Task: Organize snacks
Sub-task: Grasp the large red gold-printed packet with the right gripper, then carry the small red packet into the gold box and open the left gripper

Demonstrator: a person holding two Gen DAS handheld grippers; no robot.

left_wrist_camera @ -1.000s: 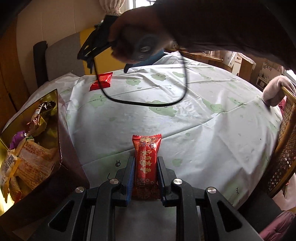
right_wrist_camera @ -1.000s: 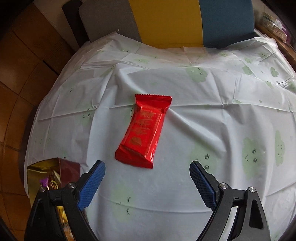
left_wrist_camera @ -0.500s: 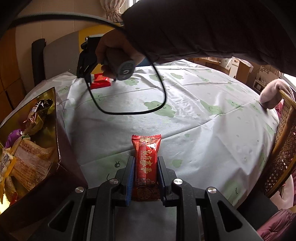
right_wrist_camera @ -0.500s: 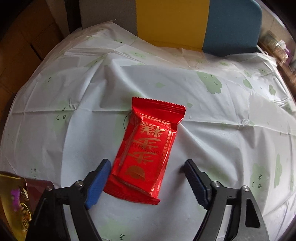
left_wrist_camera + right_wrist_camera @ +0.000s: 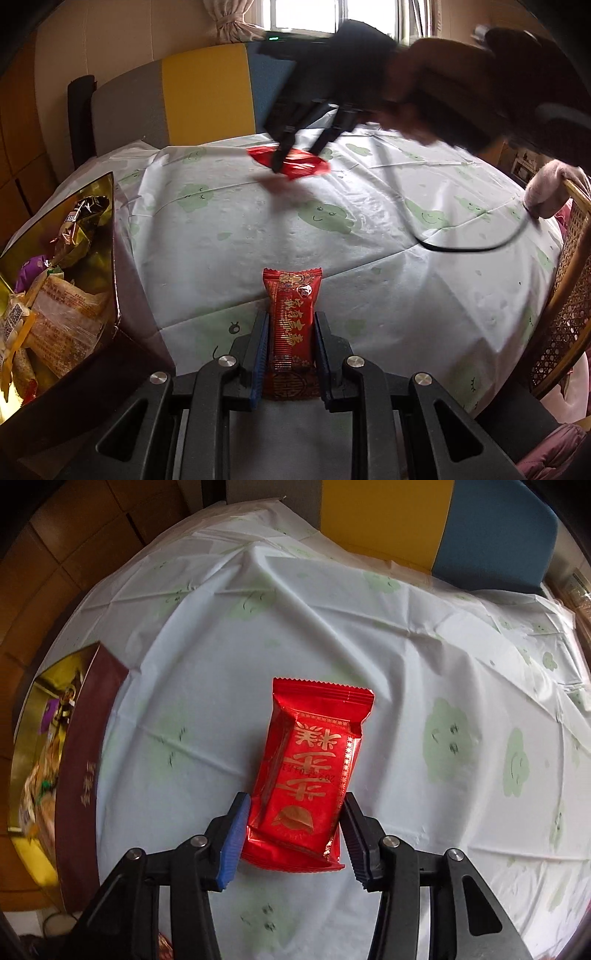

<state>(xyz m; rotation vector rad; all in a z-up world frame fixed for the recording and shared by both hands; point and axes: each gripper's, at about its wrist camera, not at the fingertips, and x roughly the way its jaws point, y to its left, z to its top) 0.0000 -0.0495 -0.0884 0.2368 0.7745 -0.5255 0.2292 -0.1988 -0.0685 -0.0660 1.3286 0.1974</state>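
Now red snack pack [image 5: 308, 775] between closing right tool [image 5: 293, 843] pads.

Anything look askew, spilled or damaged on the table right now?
Nothing spilled or torn. The right tongs are closing around the wide red packet, which sits slightly skewed between the pads. The left tongs hold a narrow red packet straight. The snack box is full but contained.

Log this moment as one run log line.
left gripper: shut on narrow red snack packet | right gripper: closing around flat red foil snack packet | gold-lined box: open
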